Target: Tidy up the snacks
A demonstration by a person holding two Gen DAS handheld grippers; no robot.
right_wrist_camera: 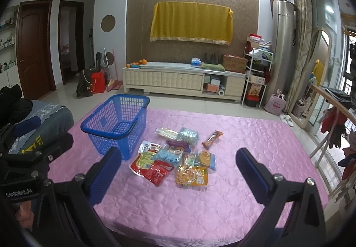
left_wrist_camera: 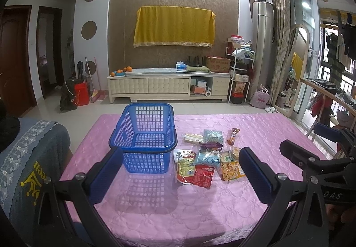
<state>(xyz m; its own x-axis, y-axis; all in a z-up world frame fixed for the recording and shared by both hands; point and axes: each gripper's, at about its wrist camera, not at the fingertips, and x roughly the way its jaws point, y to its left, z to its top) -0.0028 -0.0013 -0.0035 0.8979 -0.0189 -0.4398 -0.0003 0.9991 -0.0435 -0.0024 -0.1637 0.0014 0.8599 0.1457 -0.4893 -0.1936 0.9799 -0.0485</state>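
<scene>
Looking along the left gripper (left_wrist_camera: pixel 178 171), its two blue-padded fingers stand spread wide with nothing between them, hovering above the near part of the pink quilted cover (left_wrist_camera: pixel 178 213). Beyond it the blue basket (left_wrist_camera: pixel 144 135) sits upright and holds nothing, left of centre, and the snacks (left_wrist_camera: pixel 207 155) lie in a loose cluster just to its right, some overlapping; a slim orange packet (left_wrist_camera: pixel 233 136) lies slightly apart on the far right of the pile. The right gripper's black frame shows at the right edge of this view. From the right wrist camera, the right gripper (right_wrist_camera: pixel 178 171) is likewise released, fingers wide and empty, held over the near side of the cover with the pile straight ahead. Nearest to it are an orange-yellow bag (right_wrist_camera: pixel 191 177) and a red pouch (right_wrist_camera: pixel 158 171), with the basket further off to the left, its handle folded along the rim. Nothing has gone into the basket, so the job looks to be at its very start, at the first reach. The next move probably calls for lowering one gripper onto a near, uncovered packet, closing on its flat edge without dragging its neighbours, then carrying it left over the basket rim.
</scene>
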